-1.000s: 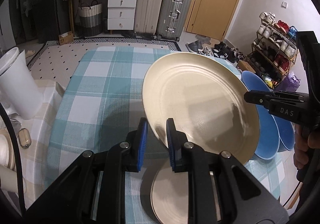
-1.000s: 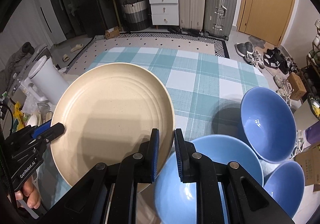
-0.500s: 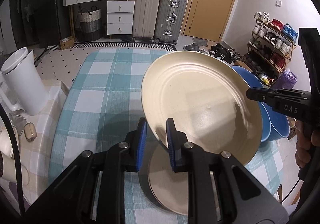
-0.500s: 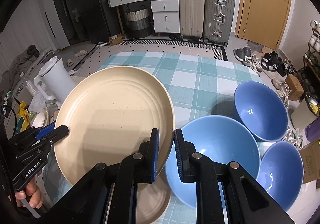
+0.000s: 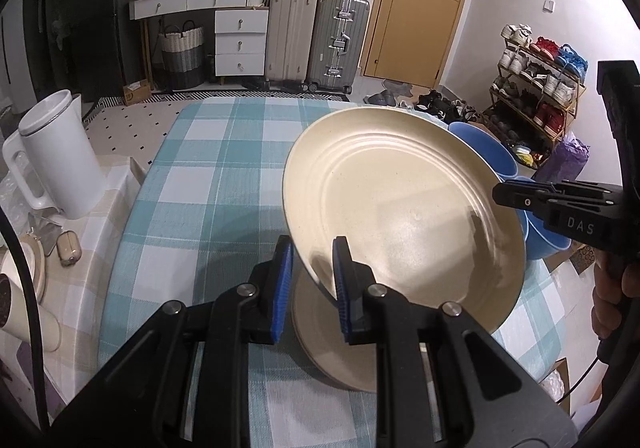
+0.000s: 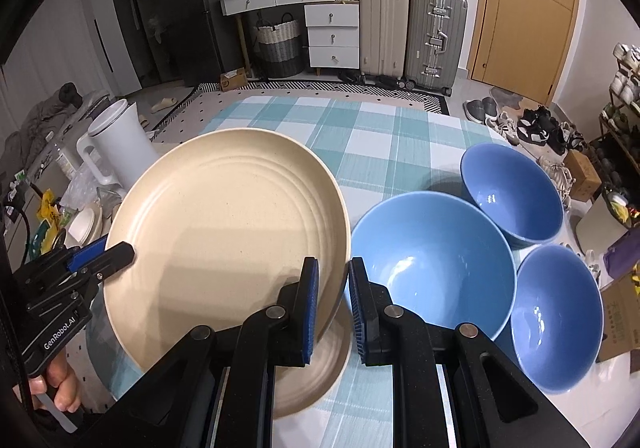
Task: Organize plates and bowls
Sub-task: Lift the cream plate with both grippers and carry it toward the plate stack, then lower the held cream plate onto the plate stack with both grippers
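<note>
Gripping opposite rim edges, we hold the cream plate (image 6: 224, 224) tilted above the checked tablecloth (image 5: 208, 176): the left gripper (image 5: 312, 272) clamps its near-left rim, the right gripper (image 6: 333, 288) its right rim. A second cream plate (image 5: 320, 332) lies directly beneath (partly hidden). Three blue bowls (image 6: 432, 264) sit just right.

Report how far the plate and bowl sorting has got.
Done: one plate lies on the table. In hand: both grippers, left and right, hold a second plate tilted above it. Left: set it down; three bowls sit unstacked.
</note>
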